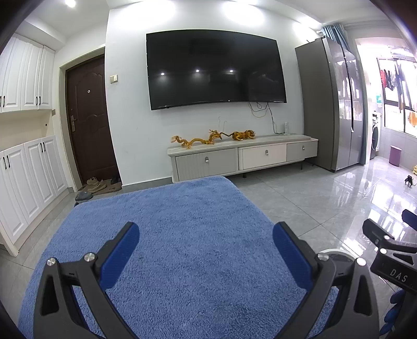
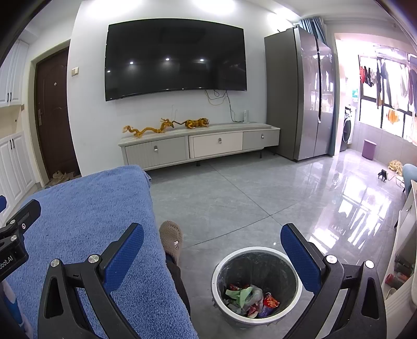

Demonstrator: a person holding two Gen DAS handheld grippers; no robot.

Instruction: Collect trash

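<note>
Trash (image 2: 250,300) lies in the bin (image 2: 217,273) on the floor right of the blue-covered desk (image 1: 182,221), within easy reach. Left gripper (image 1: 206,250) and right gripper (image 2: 212,254) both hold nothing, jaws apart.

You get bright, even light from recessed white ceiling spots (image 1: 69,3), mirrored as three dots on the wall-mounted black television screen (image 2: 175,58). Daylight from the laundry-hung balcony window (image 2: 385,86) washes out and throws white glare across the glossy grey floor tiles (image 1: 385,193). Both views stay sharp; you see straight lines bow and corners go black.
</note>
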